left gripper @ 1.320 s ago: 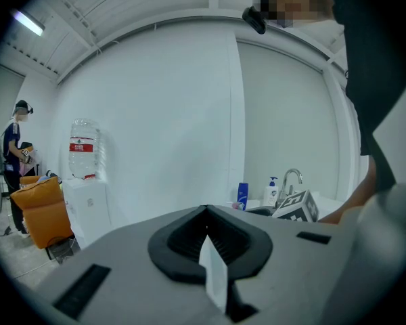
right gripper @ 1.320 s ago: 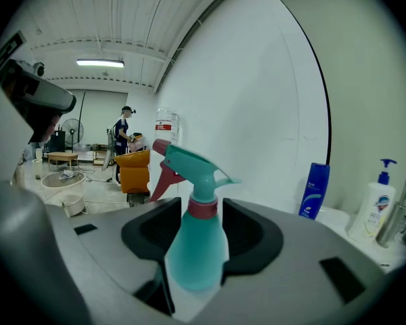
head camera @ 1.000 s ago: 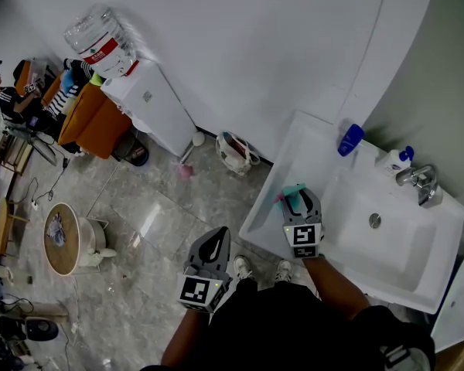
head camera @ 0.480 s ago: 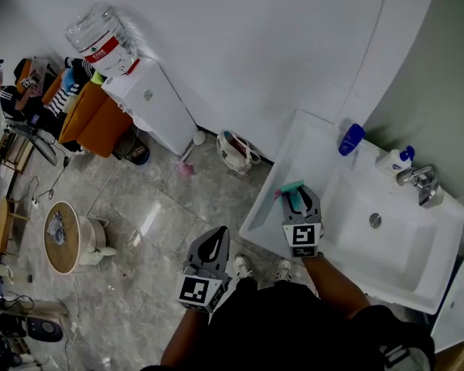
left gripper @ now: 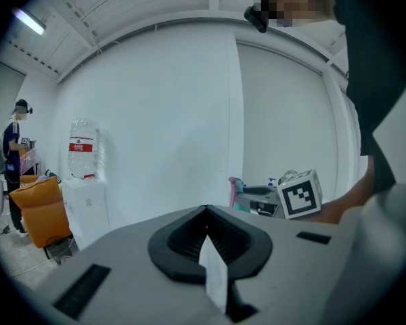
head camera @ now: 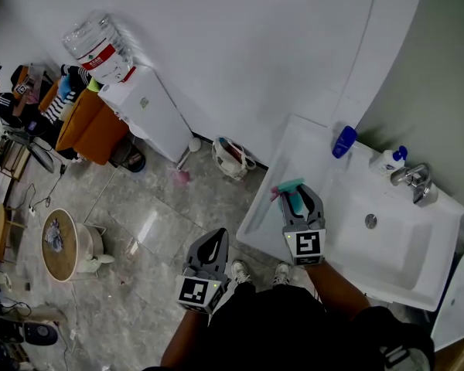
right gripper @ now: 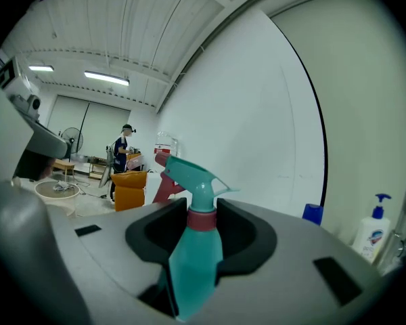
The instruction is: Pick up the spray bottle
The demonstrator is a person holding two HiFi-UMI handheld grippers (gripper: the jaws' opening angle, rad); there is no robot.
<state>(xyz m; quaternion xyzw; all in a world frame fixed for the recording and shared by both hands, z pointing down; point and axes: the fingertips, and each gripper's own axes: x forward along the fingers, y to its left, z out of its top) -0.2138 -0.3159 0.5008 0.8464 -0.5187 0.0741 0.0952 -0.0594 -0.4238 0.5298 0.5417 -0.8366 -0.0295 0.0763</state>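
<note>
Above grey floor tiles, a white washbasin is carrying one blue bottle and one white pump bottle. The right tongs, just closing, are gripping one teal spray bottle over its left ledge. The left tongs are hanging clenched, empty.

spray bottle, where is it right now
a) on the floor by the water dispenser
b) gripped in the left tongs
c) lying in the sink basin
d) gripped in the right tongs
D: in the right gripper view the teal spray bottle stands between the jaws of the right tongs, which have just been closing and now press on it below the neck. The left tongs are shut with nothing in them.
</note>
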